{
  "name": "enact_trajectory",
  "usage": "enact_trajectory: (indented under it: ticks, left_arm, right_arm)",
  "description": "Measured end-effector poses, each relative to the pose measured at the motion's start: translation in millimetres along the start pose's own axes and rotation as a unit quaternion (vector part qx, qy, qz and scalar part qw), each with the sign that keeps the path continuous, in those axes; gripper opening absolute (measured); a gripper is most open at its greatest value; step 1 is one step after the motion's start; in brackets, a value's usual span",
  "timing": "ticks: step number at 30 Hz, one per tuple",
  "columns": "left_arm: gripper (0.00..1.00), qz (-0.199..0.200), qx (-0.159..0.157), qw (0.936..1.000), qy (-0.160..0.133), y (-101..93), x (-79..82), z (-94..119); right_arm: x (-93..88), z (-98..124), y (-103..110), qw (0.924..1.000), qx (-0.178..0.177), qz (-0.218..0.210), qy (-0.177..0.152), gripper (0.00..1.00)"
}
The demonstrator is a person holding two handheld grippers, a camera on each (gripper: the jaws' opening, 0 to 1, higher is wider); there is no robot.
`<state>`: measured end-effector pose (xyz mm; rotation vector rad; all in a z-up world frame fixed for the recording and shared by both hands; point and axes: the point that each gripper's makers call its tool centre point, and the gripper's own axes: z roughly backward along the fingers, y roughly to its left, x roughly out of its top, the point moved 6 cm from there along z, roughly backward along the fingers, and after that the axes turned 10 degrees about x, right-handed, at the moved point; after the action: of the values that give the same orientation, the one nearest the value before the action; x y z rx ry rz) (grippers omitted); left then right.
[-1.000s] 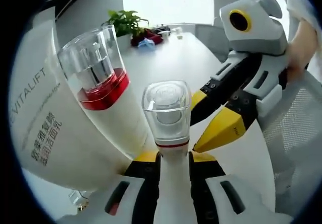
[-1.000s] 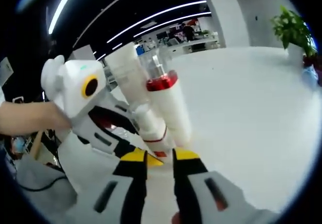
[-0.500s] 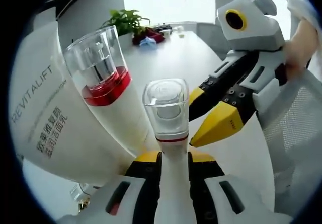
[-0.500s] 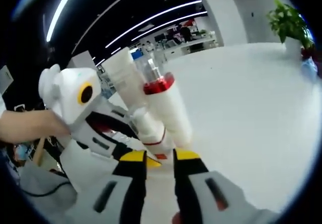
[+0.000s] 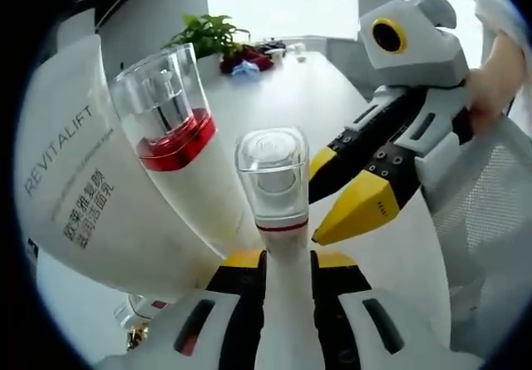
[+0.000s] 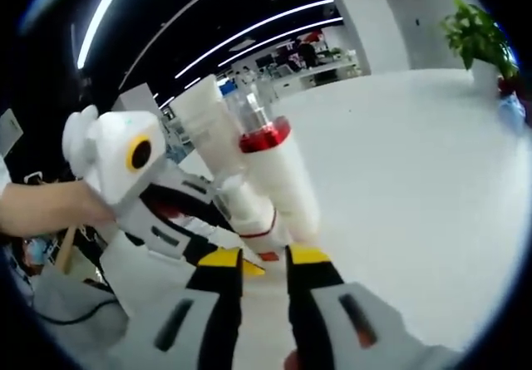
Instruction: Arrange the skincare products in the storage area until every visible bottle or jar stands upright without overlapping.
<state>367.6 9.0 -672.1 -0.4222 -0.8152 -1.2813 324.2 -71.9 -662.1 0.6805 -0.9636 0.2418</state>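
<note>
The left gripper [image 5: 287, 258] has its fingers clamped on the slim clear-capped bottle [image 5: 274, 195], long axis running straight out along them, while the right gripper [image 5: 353, 199], fingers slightly parted and empty, noses in just beside it above the white surface [image 5: 291, 96].

Open-plan office. A long white table [image 6: 416, 154] ran through the room, with a potted plant [image 5: 206, 34] at its far end and a mesh chair [image 5: 490, 220] beside it. Strip lights [image 6: 249, 33] lined the dark ceiling above rows of desks [image 6: 312, 66] farther back.
</note>
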Motion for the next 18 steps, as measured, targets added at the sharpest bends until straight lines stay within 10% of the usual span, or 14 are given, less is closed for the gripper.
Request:
enact_trajectory:
  ticks: [18]
  left_arm:
    - [0.18, -0.002, -0.002, 1.0000, -0.002, 0.6, 1.4, -1.7]
  right_arm:
    - [-3.6, 0.4, 3.5, 1.0000, 0.002, -0.003, 0.004, 0.20]
